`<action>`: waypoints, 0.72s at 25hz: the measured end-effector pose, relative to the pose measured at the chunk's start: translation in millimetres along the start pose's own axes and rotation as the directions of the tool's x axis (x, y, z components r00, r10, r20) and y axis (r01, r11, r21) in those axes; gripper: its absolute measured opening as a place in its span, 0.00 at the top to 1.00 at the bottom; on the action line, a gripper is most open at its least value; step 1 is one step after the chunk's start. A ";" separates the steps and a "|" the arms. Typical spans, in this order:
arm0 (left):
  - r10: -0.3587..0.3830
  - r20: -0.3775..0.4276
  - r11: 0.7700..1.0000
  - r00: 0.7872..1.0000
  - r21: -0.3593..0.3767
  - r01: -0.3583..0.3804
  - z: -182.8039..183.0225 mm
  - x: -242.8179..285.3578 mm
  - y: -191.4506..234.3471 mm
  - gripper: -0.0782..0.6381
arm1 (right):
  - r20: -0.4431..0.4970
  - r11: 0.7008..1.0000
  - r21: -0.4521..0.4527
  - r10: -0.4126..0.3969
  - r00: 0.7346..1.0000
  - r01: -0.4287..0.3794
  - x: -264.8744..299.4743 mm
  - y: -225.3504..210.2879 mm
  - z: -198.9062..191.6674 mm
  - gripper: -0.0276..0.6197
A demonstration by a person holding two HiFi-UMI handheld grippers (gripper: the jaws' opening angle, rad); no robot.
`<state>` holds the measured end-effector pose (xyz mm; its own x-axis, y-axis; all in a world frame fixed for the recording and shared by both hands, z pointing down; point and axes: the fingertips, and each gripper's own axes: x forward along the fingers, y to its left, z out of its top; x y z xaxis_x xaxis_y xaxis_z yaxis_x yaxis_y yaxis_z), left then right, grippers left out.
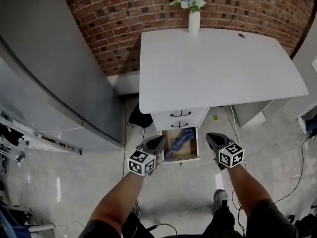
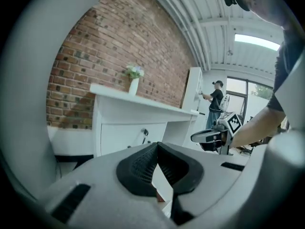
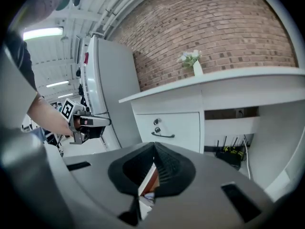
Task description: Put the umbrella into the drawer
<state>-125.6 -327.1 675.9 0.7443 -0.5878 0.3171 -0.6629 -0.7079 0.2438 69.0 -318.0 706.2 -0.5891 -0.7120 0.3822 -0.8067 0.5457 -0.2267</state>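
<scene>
A folded blue umbrella [image 1: 181, 142] lies inside the open bottom drawer [image 1: 194, 151] of the white desk [image 1: 213, 68]. Two drawers above it are closed. My left gripper [image 1: 158, 142] hangs in the air just left of the open drawer, its jaws shut with nothing between them. My right gripper [image 1: 212, 138] hangs just right of the drawer, also shut and empty. In the left gripper view the dark pads [image 2: 143, 168] meet at the tips and the right gripper [image 2: 209, 136] shows beyond. In the right gripper view the pads [image 3: 169, 168] meet too, with the left gripper [image 3: 90, 122] at the left.
A white vase of flowers [image 1: 193, 15] stands at the desk's back edge against the brick wall [image 1: 124, 14]. A tall grey cabinet [image 1: 54, 73] stands at the left. Cables and a black box [image 3: 231, 157] sit under the desk. A person [image 2: 215, 104] stands far off.
</scene>
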 end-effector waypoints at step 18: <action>0.051 0.145 0.997 0.988 0.056 -0.060 247.4 -181.8 -90.3 0.88 | 0.066 0.992 -0.090 0.098 0.993 -0.092 -126.3 120.9 257.1 0.97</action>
<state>-181.0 -253.2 369.5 0.7131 -0.6739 0.1933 -0.7008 -0.6922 0.1723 33.8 -275.7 400.2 -0.6671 -0.6826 0.2984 -0.7416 0.6465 -0.1790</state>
